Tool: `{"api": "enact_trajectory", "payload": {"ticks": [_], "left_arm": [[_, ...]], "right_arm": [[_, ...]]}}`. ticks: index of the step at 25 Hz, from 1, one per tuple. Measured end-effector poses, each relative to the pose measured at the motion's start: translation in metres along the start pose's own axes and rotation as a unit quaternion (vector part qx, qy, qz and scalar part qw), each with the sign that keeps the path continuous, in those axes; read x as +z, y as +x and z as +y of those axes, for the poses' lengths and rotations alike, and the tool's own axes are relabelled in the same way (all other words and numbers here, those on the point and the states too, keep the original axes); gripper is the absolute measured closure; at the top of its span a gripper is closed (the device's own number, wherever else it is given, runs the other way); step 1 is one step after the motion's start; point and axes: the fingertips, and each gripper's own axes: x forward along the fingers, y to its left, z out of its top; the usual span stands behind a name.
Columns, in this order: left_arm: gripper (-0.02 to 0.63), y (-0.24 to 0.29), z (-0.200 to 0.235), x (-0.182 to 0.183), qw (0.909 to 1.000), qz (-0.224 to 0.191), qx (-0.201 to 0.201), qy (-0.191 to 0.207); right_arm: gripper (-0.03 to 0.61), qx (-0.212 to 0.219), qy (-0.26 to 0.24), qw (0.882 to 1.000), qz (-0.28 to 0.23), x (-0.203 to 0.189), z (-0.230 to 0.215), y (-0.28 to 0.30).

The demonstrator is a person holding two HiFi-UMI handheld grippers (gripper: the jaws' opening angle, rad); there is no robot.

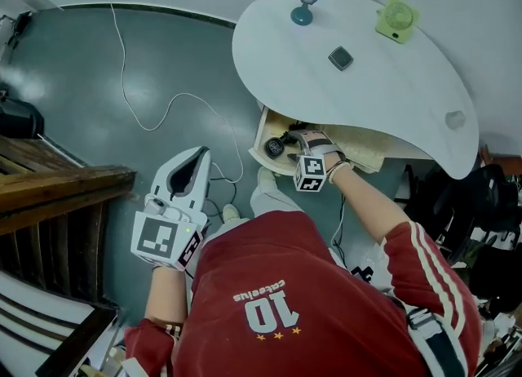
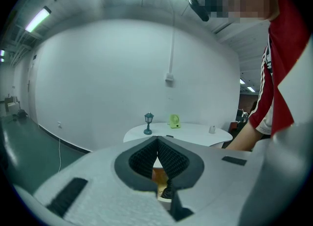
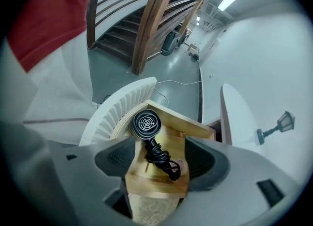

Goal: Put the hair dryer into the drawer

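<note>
The black hair dryer (image 1: pixel 275 147) lies inside the open wooden drawer (image 1: pixel 363 153) under the white table (image 1: pixel 383 90). In the right gripper view its round grille (image 3: pixel 147 124) faces the camera and its black cord (image 3: pixel 162 160) is bunched on the drawer floor (image 3: pixel 161 185). My right gripper (image 1: pixel 300 137) (image 3: pixel 159 157) hangs over the drawer, pointing steeply down. It is open, and its pads are apart from the dryer below. My left gripper (image 1: pixel 194 160) (image 2: pixel 157 141) is held out over the floor to the left, shut with nothing in it.
On the table stand a teal lamp (image 1: pixel 308 0), a green fan (image 1: pixel 396 20), a small dark square (image 1: pixel 340 58) and a white cup (image 1: pixel 455 119). A white cable (image 1: pixel 155 118) runs across the grey floor. A wooden stair rail (image 1: pixel 57 192) is at the left.
</note>
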Motion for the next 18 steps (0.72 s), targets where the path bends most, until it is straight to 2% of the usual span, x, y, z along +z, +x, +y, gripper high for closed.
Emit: {"api": "enact_trajectory", "payload": {"ticks": [6,9,11,13,15,18], "left_arm": [[0.614,0.010,-0.018,0.011,0.9989,-0.017,-0.039,0.018],[0.614,0.005,-0.020,0.017,0.9982,-0.025,-0.044,0.031],[0.612,-0.001,-0.012,0.019,0.9983,-0.029,-0.036,0.034],[0.612,-0.010,-0.005,0.023,0.9984,-0.039,-0.035,0.022],[0.612,-0.018,0.001,0.028,0.9978,-0.052,-0.038,0.012],[0.612,-0.027,0.005,0.038,0.9960,-0.074,-0.046,0.016]], "right_arm": [[0.261,-0.041,0.077,0.996,-0.010,0.008,-0.009,-0.034],[0.262,-0.062,0.140,0.988,-0.013,0.012,-0.011,-0.055],[0.262,-0.081,0.215,0.973,-0.023,0.014,-0.019,-0.075],[0.262,-0.103,0.284,0.953,-0.032,0.017,-0.028,-0.097],[0.262,-0.128,0.321,0.938,-0.037,0.021,-0.036,-0.117],[0.262,-0.168,0.347,0.922,-0.044,0.029,-0.049,-0.150]]}}
